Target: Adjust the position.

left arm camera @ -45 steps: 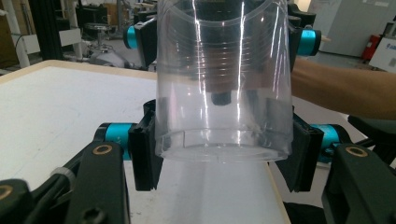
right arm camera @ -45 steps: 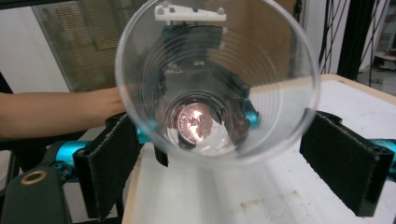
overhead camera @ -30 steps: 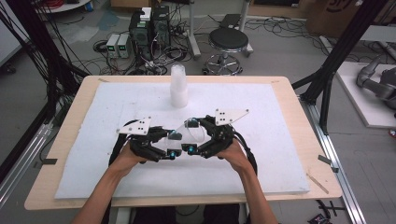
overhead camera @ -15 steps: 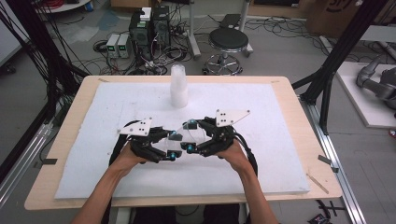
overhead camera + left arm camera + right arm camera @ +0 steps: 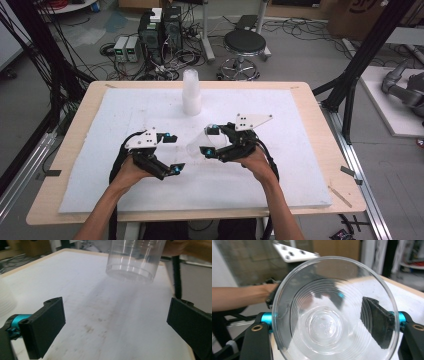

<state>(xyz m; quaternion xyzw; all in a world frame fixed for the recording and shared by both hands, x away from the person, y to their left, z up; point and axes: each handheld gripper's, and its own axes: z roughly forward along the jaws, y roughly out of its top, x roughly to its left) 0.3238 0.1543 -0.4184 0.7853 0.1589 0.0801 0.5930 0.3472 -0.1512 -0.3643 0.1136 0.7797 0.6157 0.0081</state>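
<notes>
A: High view, nearest first: what are the hands doing?
B: The left hand [image 5: 131, 170] is gripping the left gripper [image 5: 172, 154], whose jaws are standing wide apart with nothing between them. The right hand [image 5: 255, 162] is gripping the right gripper [image 5: 210, 141], which is clamping a clear cup [image 5: 197, 147].

A: Where is the cup sitting relative to each gripper?
B: In the right gripper view the cup [image 5: 334, 312] is lying between the jaws, its mouth facing the camera. In the left gripper view it [image 5: 133, 260] is hanging just ahead of the open jaws, above the white pad [image 5: 100, 315].

A: Anything beyond the grippers?
B: A stack of cups [image 5: 191, 92] is standing upright farther off on the pad, well apart from both.
</notes>
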